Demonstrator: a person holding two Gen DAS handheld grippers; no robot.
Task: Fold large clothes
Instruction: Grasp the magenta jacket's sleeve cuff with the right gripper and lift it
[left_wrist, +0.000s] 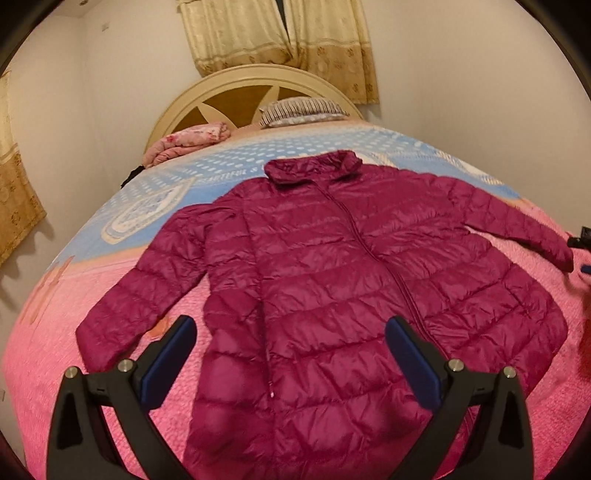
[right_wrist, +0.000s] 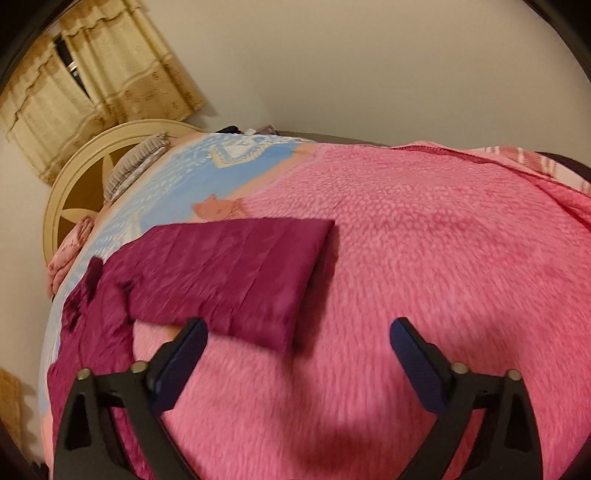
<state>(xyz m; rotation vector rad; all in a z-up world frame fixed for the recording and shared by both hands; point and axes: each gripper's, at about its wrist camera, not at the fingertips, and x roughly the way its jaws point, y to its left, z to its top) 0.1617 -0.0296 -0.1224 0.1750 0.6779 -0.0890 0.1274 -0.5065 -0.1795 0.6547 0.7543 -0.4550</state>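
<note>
A magenta quilted puffer jacket (left_wrist: 332, 273) lies flat and zipped on the pink bedspread (left_wrist: 55, 332), collar toward the headboard, both sleeves spread out. My left gripper (left_wrist: 290, 354) is open and empty, hovering above the jacket's lower hem. In the right wrist view the jacket's right sleeve (right_wrist: 229, 273) lies on the pink bedspread (right_wrist: 424, 258), cuff end pointing right. My right gripper (right_wrist: 297, 354) is open and empty, just in front of the sleeve's cuff, above the bedspread.
The far half of the bed has a blue dotted cover (left_wrist: 229, 162). A striped pillow (left_wrist: 303, 110) and a folded pink floral blanket (left_wrist: 188, 142) lie by the cream headboard (left_wrist: 229, 92). Curtains (left_wrist: 280, 40) hang behind. Walls stand close on the left.
</note>
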